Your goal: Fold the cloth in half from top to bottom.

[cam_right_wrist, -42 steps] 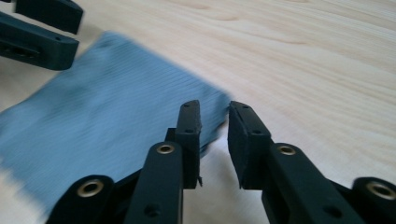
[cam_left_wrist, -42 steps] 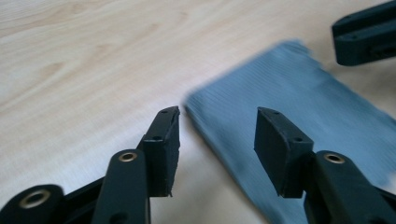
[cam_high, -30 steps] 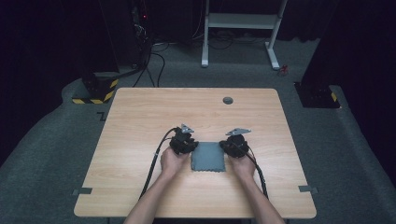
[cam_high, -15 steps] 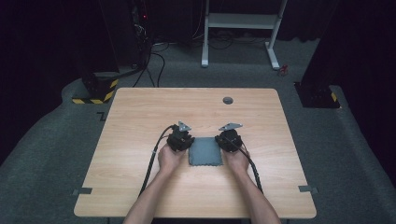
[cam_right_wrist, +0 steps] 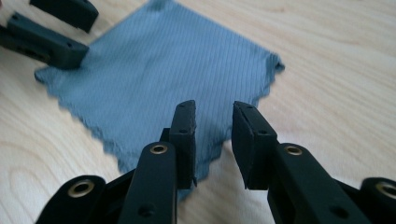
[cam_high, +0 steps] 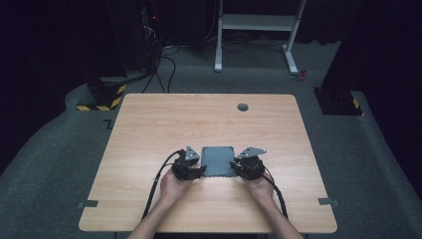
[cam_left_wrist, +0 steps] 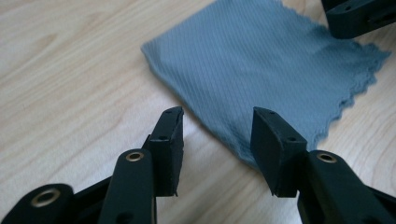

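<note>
Grey cloth lies flat on the tabletop, both grippers released beside it.

High view: the cloth sits between the left gripper and right gripper, near the tabletop's front edge. Left gripper view: its jaws have just been opening, parted, gripping nothing, at the cloth's near corner. Right gripper view: its jaws have just been opening too, narrowly parted above the cloth's corner, free.

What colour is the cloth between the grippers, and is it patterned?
The cloth is plain grey-blue with a fine diagonal ribbed weave, clearest in the left gripper view.
</note>
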A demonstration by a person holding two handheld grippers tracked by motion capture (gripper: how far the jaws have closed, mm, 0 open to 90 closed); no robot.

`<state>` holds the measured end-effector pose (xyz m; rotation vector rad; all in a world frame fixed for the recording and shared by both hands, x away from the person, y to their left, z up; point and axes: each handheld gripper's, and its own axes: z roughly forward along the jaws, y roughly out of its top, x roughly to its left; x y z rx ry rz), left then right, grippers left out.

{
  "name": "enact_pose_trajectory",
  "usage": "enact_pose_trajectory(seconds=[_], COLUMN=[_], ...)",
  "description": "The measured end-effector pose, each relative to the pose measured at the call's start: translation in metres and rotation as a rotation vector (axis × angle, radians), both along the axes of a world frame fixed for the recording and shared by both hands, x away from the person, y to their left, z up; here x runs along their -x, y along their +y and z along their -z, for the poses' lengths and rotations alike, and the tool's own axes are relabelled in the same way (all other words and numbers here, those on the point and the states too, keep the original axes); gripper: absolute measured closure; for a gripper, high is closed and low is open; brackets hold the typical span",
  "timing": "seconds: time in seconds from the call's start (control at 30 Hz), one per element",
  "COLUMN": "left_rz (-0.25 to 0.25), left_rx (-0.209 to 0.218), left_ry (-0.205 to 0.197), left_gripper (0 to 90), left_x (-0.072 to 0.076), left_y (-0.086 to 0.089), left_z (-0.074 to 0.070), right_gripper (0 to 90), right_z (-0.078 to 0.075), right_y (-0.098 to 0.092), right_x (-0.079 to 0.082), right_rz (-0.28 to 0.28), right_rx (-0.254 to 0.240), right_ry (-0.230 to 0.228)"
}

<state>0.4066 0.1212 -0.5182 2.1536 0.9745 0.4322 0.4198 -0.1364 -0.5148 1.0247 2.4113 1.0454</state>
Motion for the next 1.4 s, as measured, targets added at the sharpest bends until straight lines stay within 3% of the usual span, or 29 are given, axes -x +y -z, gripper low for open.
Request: enact_pose_trajectory(seconds=[0.1,0.33,0.63,0.9,1.4], left_rz=[0.002,-0.004,-0.042,-0.063,-0.08], left_rx=[0.014,0.08,0.166,0.229,0.242], left_ry=[0.001,-0.004,-0.041,-0.06,-0.076], left_gripper=[53.8,50.4,47.9,45.6,42.2], left_x=[0.003,0.013,0.019,0.027,0.038], left_y=[0.0,0.011,0.031,0.042,0.061], left_z=[0.001,-0.002,-0.019,-0.025,-0.027], right_gripper=[69.0,66.9,64.1,61.6,58.4], right_z=[0.004,-0.003,-0.016,-0.019,-0.024], right_y=[-0.003,-0.013,-0.031,-0.045,-0.072], right_x=[0.002,0.007,0.012,0.017,0.028], right_rz=[0.007,0.023,0.064,0.088,0.13], right_rx=[0.013,-0.042,-0.125,-0.146,-0.184], right_ry=[0.002,-0.012,-0.041,-0.05,-0.067])
